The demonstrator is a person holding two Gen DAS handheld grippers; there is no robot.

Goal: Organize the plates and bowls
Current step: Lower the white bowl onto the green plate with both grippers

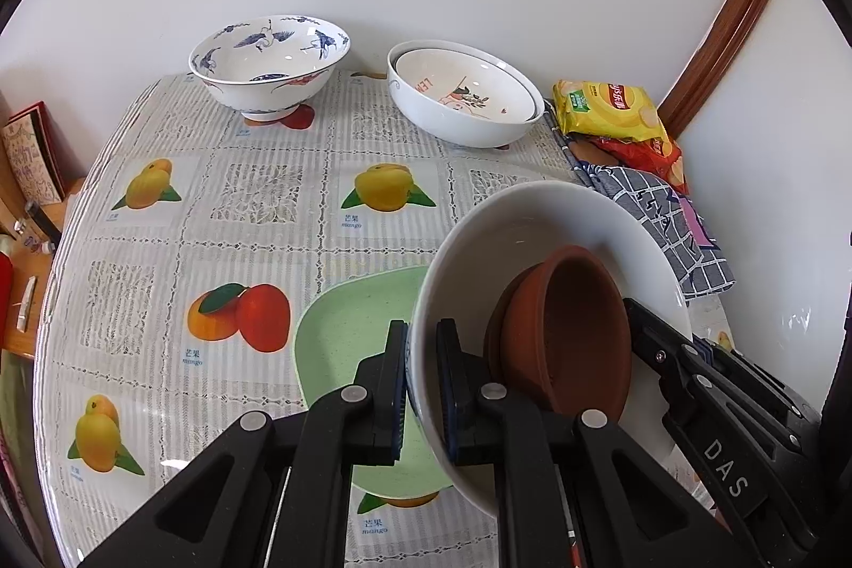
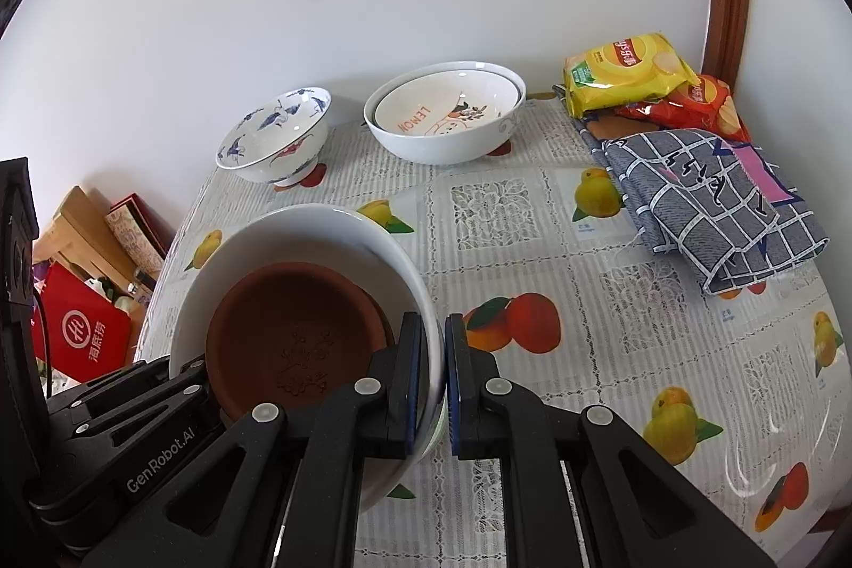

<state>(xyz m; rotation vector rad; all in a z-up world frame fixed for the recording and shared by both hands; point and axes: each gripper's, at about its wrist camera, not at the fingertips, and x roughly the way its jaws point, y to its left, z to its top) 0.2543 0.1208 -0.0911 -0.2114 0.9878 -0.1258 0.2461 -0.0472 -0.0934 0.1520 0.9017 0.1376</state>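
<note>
**White china in a two-handed carry as the table sort reaches its middle**

White and deep, the large bowl (image 1: pixel 538 222) hangs tilted above the fruit-print tablecloth (image 1: pixel 255 216) — the left gripper (image 1: pixel 420 387) clenched on its near-left rim, the right gripper (image 2: pixel 432 381) clamped on the opposite rim, each with one pad inside the wall and one outside. Terracotta saucers (image 1: pixel 570 328) ride inside it, at least two nested and slid toward the lower side. A pale green plate (image 1: pixel 346 334) lies on the cloth directly beneath, partly covered by the bowl.

Some sorting looks done: at the far edge a lemon-print dish (image 1: pixel 468 89) already sits inside a white serving bowl (image 1: pixel 452 121). Judging by that, the job appears about halfway. The blue crane bowl (image 1: pixel 266 62) stands alone by the wall, the green plate has no partner, and the carried stack is not yet set down.

Much stays out of sight — the bowl's underside and whether it clears the green plate, the exact count of saucers, and the plate's near edge behind the left gripper. Crisp packets (image 2: pixel 628 73) and a checked cloth (image 2: pixel 713 206) fill the right side; clutter beyond the table's left edge is too distorted to name.
</note>
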